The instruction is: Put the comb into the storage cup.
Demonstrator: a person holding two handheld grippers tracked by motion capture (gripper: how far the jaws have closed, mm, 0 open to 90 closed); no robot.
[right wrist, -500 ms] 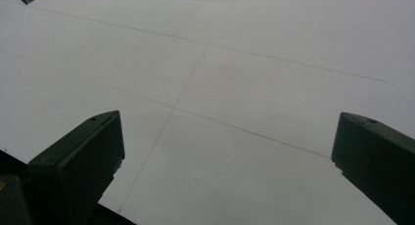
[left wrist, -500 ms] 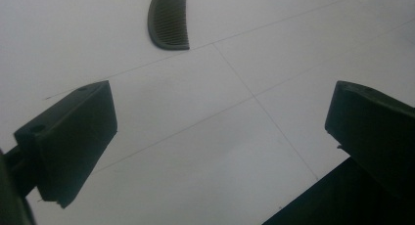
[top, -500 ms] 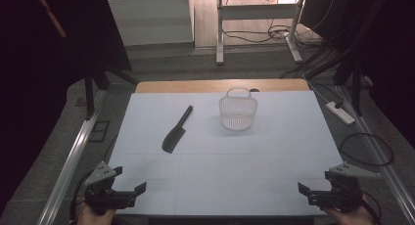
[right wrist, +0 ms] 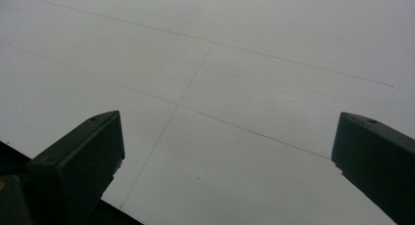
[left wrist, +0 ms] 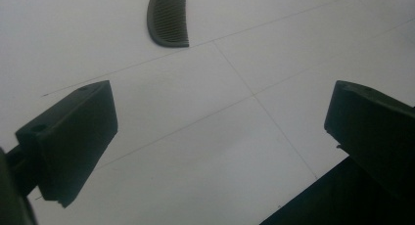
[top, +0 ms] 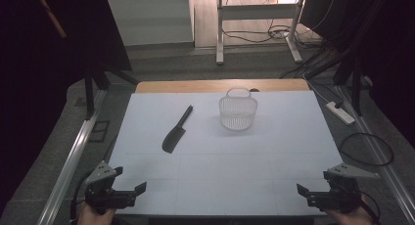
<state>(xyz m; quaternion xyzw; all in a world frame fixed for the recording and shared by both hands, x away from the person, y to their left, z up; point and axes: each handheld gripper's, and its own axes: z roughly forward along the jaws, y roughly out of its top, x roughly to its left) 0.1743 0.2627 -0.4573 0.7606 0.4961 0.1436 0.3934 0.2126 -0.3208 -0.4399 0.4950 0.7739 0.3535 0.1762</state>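
Nothing is in hand yet, as far as the pictures show. The left gripper [top: 128,195] sits at the table's [top: 293,137] near left corner, the right gripper [top: 313,198] at the near right corner, both with jaws wide apart and empty. The black comb [top: 176,130] lies left of centre, untouched, with 1 clear basket [top: 238,112] near the far edge. Nothing blocks the reach.

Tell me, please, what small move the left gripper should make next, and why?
Probably ease the left gripper forward over the white table toward the black comb. Its jaws stand wide open with nothing between them, and it sits at the near left edge, well short of the comb. The comb lies flat and untouched, left of the white basket, closer to this gripper than to the right gripper.
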